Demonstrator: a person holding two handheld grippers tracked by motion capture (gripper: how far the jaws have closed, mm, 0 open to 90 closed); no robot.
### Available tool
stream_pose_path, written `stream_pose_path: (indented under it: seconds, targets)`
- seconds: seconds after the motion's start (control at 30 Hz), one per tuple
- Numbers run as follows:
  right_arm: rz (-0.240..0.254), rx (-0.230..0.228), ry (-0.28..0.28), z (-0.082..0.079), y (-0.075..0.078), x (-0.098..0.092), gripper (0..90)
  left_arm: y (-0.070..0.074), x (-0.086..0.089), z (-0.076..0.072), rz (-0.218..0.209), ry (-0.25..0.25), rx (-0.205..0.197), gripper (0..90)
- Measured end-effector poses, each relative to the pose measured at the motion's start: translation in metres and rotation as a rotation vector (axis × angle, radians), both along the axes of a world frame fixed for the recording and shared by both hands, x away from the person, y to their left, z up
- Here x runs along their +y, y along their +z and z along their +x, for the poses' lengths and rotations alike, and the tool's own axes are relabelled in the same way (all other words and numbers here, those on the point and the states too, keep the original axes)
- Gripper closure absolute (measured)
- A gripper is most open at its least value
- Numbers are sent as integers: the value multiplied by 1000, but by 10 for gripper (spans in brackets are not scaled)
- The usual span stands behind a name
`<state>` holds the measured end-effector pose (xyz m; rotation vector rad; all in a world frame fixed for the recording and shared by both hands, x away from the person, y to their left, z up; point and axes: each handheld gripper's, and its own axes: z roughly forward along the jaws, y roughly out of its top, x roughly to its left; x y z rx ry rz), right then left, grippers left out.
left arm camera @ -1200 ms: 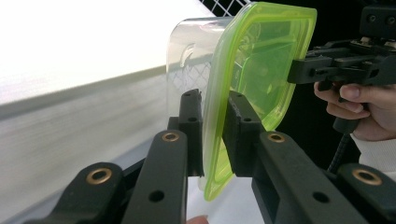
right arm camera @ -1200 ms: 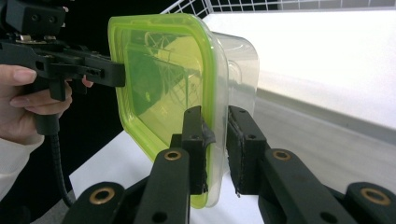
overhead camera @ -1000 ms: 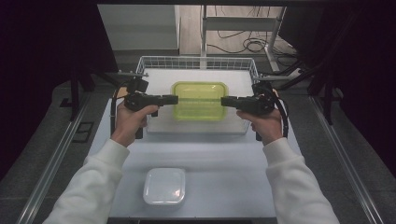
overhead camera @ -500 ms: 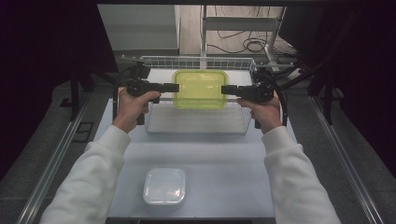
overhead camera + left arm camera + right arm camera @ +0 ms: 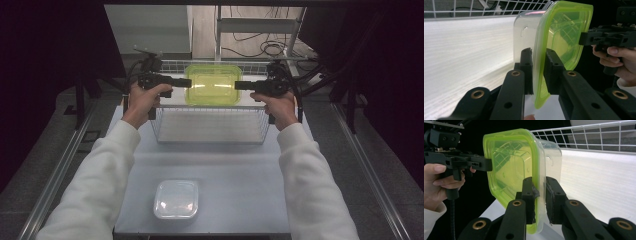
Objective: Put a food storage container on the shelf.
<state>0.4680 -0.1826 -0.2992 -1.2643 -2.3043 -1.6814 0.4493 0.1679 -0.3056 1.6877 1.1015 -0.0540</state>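
Green-lidded container (image 5: pixel 213 84) hangs clamped between left tool (image 5: pixel 186 83) and right tool (image 5: pixel 240 85).

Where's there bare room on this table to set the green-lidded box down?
The wire basket floor is bare. So is the tabletop strip between the basket and the small clear container, plus the patch right of that container. Crowded: either side of the basket, where the hands are.

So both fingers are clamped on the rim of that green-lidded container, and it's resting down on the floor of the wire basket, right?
Not quite. Both the left gripper and the right gripper do clamp the rim of the green-lidded container, but the high view shows it held up above the wire basket, not resting on its floor.
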Motion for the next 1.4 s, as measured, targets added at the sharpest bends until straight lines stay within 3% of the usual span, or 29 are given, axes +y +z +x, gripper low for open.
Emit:
stream_pose_path:
  seconds: [0.17,0.53,0.8,1.1,1.2,1.4]
  targets:
    - [-4,8,-8,8,0,3,778,-4,2,11,-9,6,20,789]
    - [13,93,-39,27,-13,5,780,-16,4,29,-12,10,72,787]
    - [55,150,-82,38,-17,5,782,-23,8,43,-99,32,152,769]
    - [105,239,-173,52,-26,9,737,-32,7,61,-157,91,229,753]
    - [125,259,-203,56,-29,10,728,-36,8,63,-174,91,237,737]
    - [149,271,-224,58,-32,11,719,-37,7,63,-169,92,220,718]
